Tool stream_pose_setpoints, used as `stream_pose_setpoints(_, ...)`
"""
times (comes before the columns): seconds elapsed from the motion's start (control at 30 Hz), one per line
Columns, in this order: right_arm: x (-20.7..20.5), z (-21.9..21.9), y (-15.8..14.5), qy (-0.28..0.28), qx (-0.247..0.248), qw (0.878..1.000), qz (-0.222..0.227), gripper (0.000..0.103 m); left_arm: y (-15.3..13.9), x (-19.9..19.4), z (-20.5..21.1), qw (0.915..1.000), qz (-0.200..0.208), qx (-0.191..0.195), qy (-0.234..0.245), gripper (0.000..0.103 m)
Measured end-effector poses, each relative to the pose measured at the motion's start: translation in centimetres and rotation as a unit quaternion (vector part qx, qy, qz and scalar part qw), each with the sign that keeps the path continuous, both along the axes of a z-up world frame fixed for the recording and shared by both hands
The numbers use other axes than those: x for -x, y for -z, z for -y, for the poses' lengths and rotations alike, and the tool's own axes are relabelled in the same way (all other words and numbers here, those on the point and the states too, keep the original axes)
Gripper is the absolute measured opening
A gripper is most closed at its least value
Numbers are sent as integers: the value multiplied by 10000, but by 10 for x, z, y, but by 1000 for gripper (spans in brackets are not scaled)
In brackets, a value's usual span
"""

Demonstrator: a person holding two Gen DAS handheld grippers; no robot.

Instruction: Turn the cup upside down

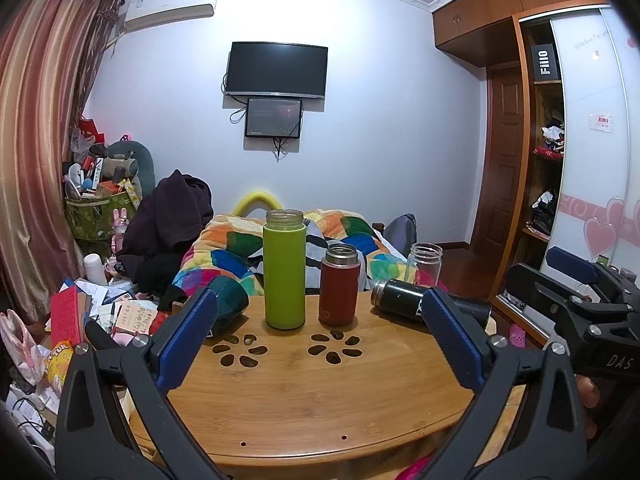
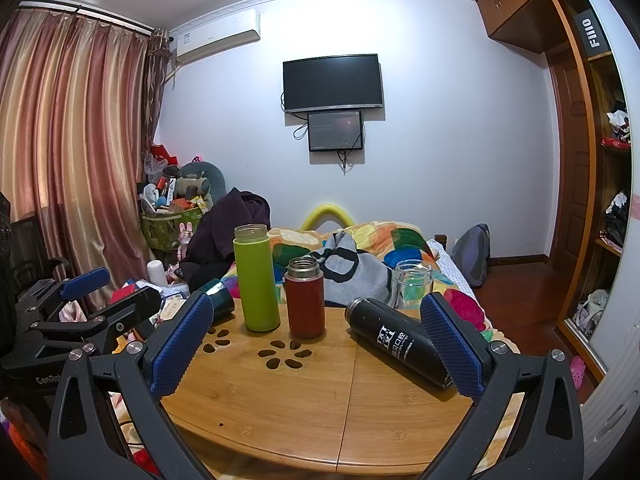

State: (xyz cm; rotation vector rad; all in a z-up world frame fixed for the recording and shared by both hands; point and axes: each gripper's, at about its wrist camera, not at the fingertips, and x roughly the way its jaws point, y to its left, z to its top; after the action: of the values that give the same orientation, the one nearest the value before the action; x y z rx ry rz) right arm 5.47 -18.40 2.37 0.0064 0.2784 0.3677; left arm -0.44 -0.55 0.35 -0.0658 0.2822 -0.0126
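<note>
Jaws on both grippers stand spread wide with nothing between them: the left gripper (image 1: 320, 336) and the right gripper (image 2: 316, 340) hover low over the near edge of the wooden counter (image 2: 280, 400), each aimed along its blue pads at the row of vessels.

Nearest the right gripper lies a black flask (image 2: 400, 344) on its side, mouth pointing away toward the far left; its base sits just beside the right pad. Which vessel the task means by "cup" is unclear. The toppled flask is one candidate, and it probably needs a side grasp and a turn of the wrist.

Further out, upright and open-mouthed, stand a lime-green bottle (image 2: 256, 280), a red flask (image 2: 306, 300) with a steel neck just beside it, and a clear glass jar (image 2: 412, 284) at the far edge. A dark green cup (image 2: 220, 300) lies tipped at the far left, partly hidden behind the left pad.

Both grippers look held back so either one can commit once a target is chosen. Beyond the counter is a bed with a patchwork quilt (image 2: 400, 244).
</note>
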Motion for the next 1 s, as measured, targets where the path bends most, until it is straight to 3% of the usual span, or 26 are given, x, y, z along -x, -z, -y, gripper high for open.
stream_pose_setpoints(1.0,-5,-2,9,-95,-55,9999,-126,103,-3,-3,1,10000,-57,-17,5,103)
